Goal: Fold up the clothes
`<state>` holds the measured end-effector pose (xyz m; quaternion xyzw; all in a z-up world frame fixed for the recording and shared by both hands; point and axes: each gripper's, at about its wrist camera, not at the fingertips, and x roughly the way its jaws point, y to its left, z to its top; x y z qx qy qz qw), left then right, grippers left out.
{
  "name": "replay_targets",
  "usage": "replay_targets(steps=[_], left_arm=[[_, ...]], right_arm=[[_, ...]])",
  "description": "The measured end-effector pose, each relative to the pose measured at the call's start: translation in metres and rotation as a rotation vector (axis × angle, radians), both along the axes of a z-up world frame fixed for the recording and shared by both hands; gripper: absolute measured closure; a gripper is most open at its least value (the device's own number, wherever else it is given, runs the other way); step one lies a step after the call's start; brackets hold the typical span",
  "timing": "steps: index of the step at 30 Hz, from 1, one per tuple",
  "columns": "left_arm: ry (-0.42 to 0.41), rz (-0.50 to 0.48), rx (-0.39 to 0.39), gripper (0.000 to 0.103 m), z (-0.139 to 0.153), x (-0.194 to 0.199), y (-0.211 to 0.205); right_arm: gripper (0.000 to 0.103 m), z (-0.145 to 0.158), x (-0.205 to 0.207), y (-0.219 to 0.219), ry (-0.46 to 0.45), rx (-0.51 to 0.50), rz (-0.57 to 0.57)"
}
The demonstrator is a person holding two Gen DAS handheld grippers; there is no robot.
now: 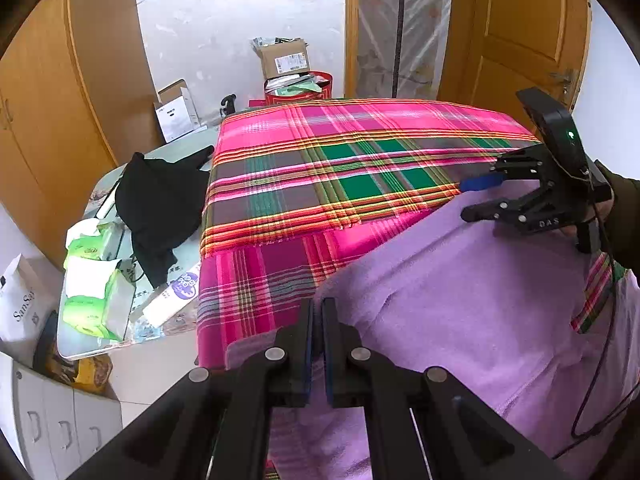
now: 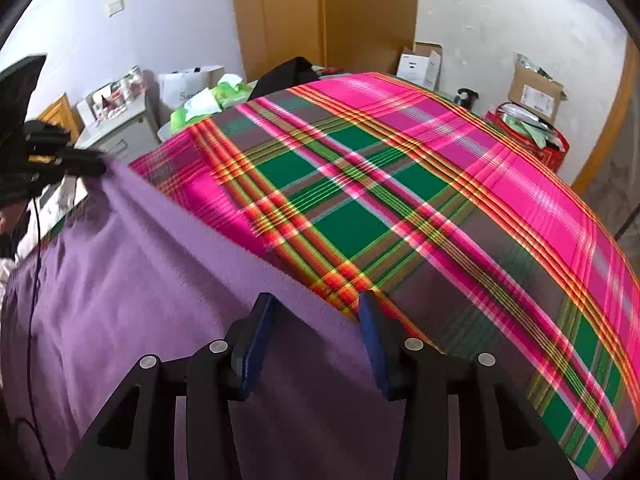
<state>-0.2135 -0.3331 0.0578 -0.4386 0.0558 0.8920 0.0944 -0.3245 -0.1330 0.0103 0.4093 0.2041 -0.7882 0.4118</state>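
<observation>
A lilac fleece garment (image 1: pixel 460 280) lies over the near part of a table covered with a pink and green plaid cloth (image 1: pixel 340 168). My left gripper (image 1: pixel 318 308) is shut on the garment's left corner. My right gripper (image 2: pixel 316 308) is open, its blue pads either side of the garment's far edge (image 2: pixel 240 248); it also shows in the left wrist view (image 1: pixel 476 196) at the right, open. In the right wrist view the left gripper (image 2: pixel 96 168) holds the garment's far left corner.
A black garment (image 1: pixel 160 200), green tissue packs (image 1: pixel 96 280) and a white box (image 1: pixel 176 296) lie on a glass side table left of the plaid cloth. Cardboard boxes (image 1: pixel 284 58), a red bin (image 1: pixel 300 92) and wooden doors stand behind.
</observation>
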Motion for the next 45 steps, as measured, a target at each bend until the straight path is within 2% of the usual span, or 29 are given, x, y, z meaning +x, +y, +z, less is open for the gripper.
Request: replay_targets(steps=[8, 9, 11, 12, 13, 18, 24, 33, 39, 45], left_arm=[[0.028, 0.01, 0.018, 0.099, 0.01, 0.009, -0.001], [0.025, 0.011, 0.016, 0.099, 0.009, 0.009, 0.0], [0.018, 0.015, 0.012, 0.099, 0.007, 0.009, 0.0], [0.012, 0.018, 0.016, 0.099, 0.006, 0.009, -0.001], [0.008, 0.023, 0.021, 0.099, 0.005, 0.008, -0.002], [-0.004, 0.043, 0.018, 0.099, 0.003, 0.008, -0.001], [0.012, 0.057, 0.029, 0.099, 0.012, 0.015, 0.001], [0.021, 0.059, 0.03, 0.099, 0.024, 0.035, 0.003], [0.038, 0.058, -0.011, 0.099, 0.032, 0.048, 0.008], [0.052, 0.06, 0.008, 0.099, 0.041, 0.064, 0.007]], right_arm=[[0.057, 0.0, 0.01, 0.0, 0.006, 0.033, 0.032], [0.059, 0.001, 0.011, 0.0, 0.008, 0.034, 0.031], [0.071, 0.001, 0.014, 0.0, 0.004, 0.03, 0.041], [0.084, 0.001, 0.016, 0.0, -0.001, 0.027, 0.051], [0.089, 0.002, 0.019, -0.001, 0.004, 0.03, 0.062], [0.096, 0.006, 0.033, -0.002, 0.072, 0.078, 0.054], [0.097, 0.036, 0.064, 0.005, 0.193, 0.049, 0.012], [0.097, 0.061, 0.104, 0.013, 0.235, 0.045, -0.005], [0.097, 0.074, 0.134, 0.014, 0.275, 0.04, -0.015], [0.097, 0.087, 0.164, 0.017, 0.305, 0.033, -0.02]])
